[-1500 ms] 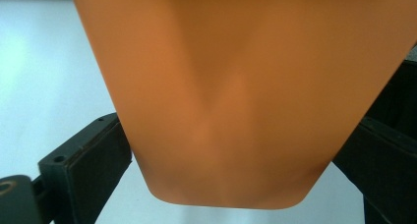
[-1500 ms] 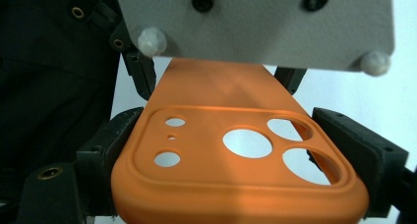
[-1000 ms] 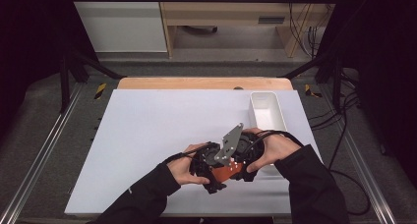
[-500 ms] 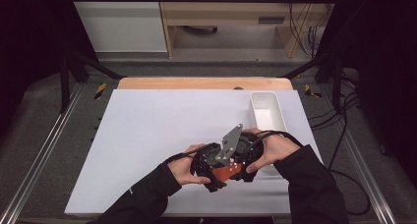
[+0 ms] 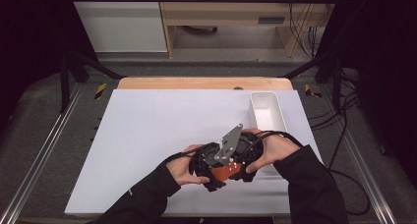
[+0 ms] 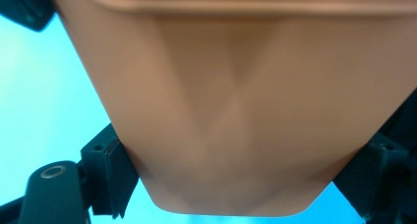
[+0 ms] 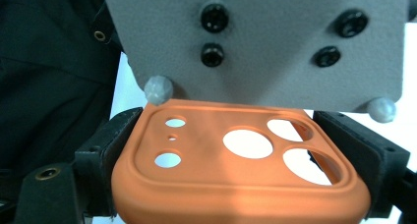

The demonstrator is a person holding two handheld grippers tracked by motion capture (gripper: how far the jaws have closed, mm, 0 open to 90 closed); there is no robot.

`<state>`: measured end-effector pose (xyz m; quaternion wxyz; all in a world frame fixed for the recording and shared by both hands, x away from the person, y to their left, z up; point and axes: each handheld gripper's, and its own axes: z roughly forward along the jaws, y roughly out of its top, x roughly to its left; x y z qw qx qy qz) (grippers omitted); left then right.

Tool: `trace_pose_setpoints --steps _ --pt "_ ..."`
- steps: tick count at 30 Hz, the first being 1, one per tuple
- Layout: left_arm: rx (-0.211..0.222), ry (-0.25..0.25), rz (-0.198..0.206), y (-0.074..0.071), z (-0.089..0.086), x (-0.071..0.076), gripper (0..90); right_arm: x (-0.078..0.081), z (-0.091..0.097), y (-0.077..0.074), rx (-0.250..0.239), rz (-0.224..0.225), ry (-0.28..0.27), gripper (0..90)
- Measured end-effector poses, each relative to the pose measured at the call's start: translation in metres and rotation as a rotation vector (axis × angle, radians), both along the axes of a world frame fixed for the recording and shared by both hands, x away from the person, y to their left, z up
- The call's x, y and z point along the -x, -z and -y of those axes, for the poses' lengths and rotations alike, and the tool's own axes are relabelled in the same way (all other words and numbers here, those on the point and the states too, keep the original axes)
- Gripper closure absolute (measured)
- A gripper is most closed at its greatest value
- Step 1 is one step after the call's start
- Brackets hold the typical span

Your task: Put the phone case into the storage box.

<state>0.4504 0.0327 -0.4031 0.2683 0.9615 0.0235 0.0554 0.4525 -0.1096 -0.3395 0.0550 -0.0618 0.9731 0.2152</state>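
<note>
Both grippers clamp the soft orange silicone phone case (image 7: 236, 170) between them, left gripper (image 5: 209, 169) on one end, right gripper (image 5: 241, 160) across the camera-cutout end, holding it taut just above the white table (image 5: 147, 135), near the white rectangular tray (image 5: 265, 111).

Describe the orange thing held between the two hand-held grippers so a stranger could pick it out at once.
Start at the white table, near its front right, left of the white bin, where the two hands meet. Between the left hand-held gripper and the right hand-held gripper sits an orange phone case. Its round camera cutouts and soft orange colour set it apart from the black grippers and grey plate.
</note>
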Motion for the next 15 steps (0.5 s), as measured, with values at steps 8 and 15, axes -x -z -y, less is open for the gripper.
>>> trace_pose_setpoints --steps 8,15 --pt "0.021 -0.007 0.005 -0.0022 -0.0012 -0.0009 15.6 0.0002 0.0023 -0.0032 -0.041 0.017 0.013 10.9" --pt "0.04 -0.011 0.009 -0.0016 -0.0062 -0.0019 15.6 -0.0001 0.0062 -0.0063 -0.072 0.03 0.025 5.6"
